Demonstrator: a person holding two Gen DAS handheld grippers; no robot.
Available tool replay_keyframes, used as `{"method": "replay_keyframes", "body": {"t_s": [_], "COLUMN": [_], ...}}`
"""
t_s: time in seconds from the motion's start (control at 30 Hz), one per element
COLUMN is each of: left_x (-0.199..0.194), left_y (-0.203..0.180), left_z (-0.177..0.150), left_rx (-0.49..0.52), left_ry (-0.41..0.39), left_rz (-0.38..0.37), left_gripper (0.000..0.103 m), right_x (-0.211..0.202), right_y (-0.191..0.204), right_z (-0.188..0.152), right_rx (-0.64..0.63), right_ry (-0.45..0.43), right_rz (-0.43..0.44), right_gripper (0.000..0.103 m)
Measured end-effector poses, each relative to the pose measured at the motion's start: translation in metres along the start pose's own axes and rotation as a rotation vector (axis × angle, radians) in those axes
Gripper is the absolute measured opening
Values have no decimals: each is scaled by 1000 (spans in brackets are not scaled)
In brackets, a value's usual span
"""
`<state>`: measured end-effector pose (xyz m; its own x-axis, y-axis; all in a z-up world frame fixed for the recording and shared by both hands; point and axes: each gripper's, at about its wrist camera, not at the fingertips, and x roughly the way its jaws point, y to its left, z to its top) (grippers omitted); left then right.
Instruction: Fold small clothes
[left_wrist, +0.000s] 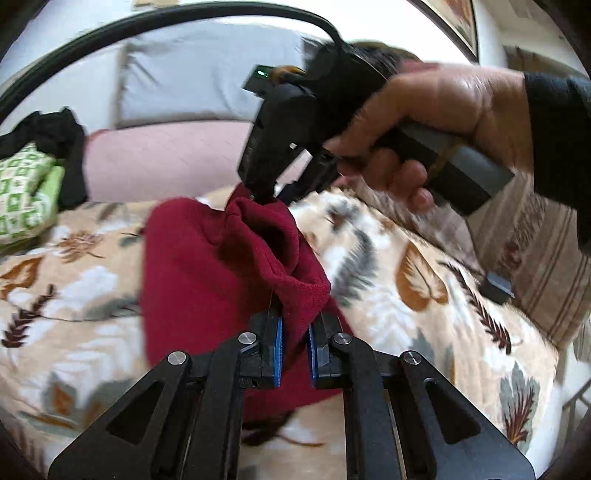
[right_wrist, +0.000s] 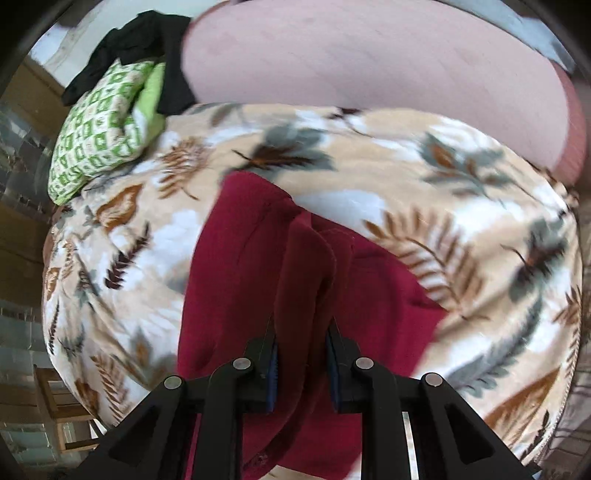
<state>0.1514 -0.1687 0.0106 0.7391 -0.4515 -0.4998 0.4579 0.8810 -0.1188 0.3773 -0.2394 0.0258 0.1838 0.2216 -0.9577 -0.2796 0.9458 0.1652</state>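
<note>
Both pinches shallow: left gripper (left_wrist: 295, 350) and right gripper (right_wrist: 302, 369) each clamp an edge of the red garment (left_wrist: 192, 280), lifted above the leaf-print blanket (right_wrist: 369, 147); thick fabric could slip free, spoiling the fold.

The left gripper (left_wrist: 295, 325) is black, its two fingers (left_wrist: 274, 347) faced with blue pads, and behind them angled black link arms spread outward, each with a triangular cut-out and a round silver pivot pin. The right gripper (right_wrist: 303, 354) has the same build: black links, silver pins, blue pads (dimmer here, half in shadow). From the left wrist view its body is a blocky black housing with a small green light on top and a thick black cable arching away from it. Its handle is grey and black. The hand (left_wrist: 436, 122) on that handle comes out of a dark sleeve (left_wrist: 557, 147).
</note>
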Motion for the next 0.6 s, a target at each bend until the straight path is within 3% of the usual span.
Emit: {"method": "replay_keyframes", "body": {"t_s": [0.17,0.23,0.33,0.43,0.53,0.6], "left_x": [33,36,20,-5,-28,-39], "left_y": [-19,-19,-11,2,16,27], "left_z": [-22,-30,-37,-40,-46,-49], "left_rx": [20,19,42,86,124,144], "left_ry": [140,188,218,215,182,145], "left_rz": [-57,-95,-127,-100,-48,-2], "left_gripper": [13,16,16,16,16,16], "right_x": [27,39,32,5,-38,-62], "right_y": [-38,-48,-61,-70,-52,-30], "right_z": [-19,-26,-38,-53,-78,-101], "right_rx": [27,46,104,184,93,-35], "right_ry": [24,-5,-133,-252,-429,-526], "right_rz": [-41,-60,-38,5,6,57], "right_gripper": [20,22,35,38,38,38]}}
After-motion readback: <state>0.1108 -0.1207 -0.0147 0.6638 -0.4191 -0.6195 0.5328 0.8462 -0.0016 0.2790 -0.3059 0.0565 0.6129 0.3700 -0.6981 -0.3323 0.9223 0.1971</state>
